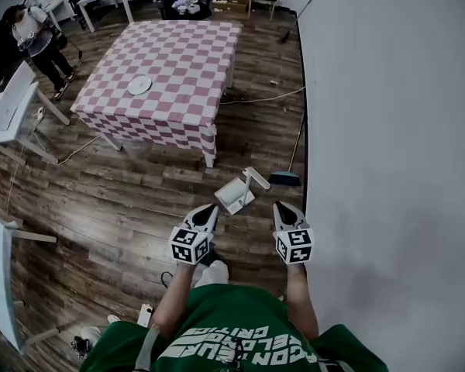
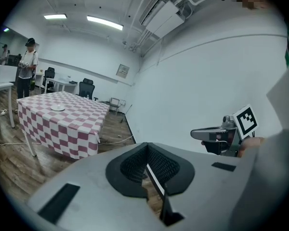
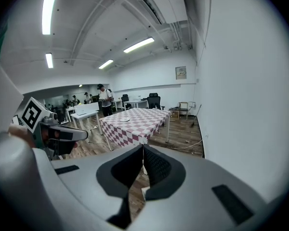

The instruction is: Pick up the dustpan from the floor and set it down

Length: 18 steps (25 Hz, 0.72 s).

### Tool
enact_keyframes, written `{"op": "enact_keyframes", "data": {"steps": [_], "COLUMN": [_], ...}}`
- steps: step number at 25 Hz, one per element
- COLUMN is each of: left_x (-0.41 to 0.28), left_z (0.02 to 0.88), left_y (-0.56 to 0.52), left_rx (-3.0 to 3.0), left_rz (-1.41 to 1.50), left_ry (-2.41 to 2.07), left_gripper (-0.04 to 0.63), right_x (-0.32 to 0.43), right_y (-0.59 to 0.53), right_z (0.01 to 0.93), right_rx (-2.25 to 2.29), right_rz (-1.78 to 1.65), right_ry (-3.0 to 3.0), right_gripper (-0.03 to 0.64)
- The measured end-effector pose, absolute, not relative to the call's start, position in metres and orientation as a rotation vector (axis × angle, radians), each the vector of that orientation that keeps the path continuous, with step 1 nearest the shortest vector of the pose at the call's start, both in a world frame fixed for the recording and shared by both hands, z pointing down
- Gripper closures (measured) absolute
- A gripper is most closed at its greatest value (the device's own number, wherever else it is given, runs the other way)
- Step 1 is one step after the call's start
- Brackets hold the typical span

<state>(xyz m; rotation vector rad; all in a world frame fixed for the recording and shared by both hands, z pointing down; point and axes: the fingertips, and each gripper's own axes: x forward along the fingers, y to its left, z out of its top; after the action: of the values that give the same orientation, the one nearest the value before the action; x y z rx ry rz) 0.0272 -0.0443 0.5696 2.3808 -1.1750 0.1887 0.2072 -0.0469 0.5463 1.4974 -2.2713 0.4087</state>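
Two grippers: both hovering over the wood floor (image 1: 124, 200) on the near side of the checked table (image 1: 187, 59), touching nothing
Left gripper (image 1: 208, 210): fingers pressing together, nothing between them
Right gripper (image 1: 284, 208): fingers likewise pressing together, nothing between them
Dustpan (image 1: 236, 194): lying on the floor just off the table's near corner, between that corner and the grippers
Broom (image 1: 285, 179): leaning along the white wall (image 1: 387, 130), beyond the table's near corner
Plate (image 1: 139, 85): sitting on the table

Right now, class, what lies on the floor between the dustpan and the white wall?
A broom: its dark head rests on the wooden floor between the dustpan and the wall, nearer the wall. The head view shows this.
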Motion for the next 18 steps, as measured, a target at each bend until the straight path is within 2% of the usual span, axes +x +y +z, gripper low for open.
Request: {"op": "enact_keyframes", "data": {"steps": [18], "left_x": [-0.067], "left_z": [0.571], "left_y": [-0.093], "left_rx": [2.318], "left_rz": [0.095], "left_ry": [-1.231], "left_gripper": [0.592], "right_x": [0.111], "right_y": [-0.11], "right_z": [0.54], "right_rx": [1.382], "right_rz": [0.323], "right_ry": [-2.292], "right_gripper": [0.607]}}
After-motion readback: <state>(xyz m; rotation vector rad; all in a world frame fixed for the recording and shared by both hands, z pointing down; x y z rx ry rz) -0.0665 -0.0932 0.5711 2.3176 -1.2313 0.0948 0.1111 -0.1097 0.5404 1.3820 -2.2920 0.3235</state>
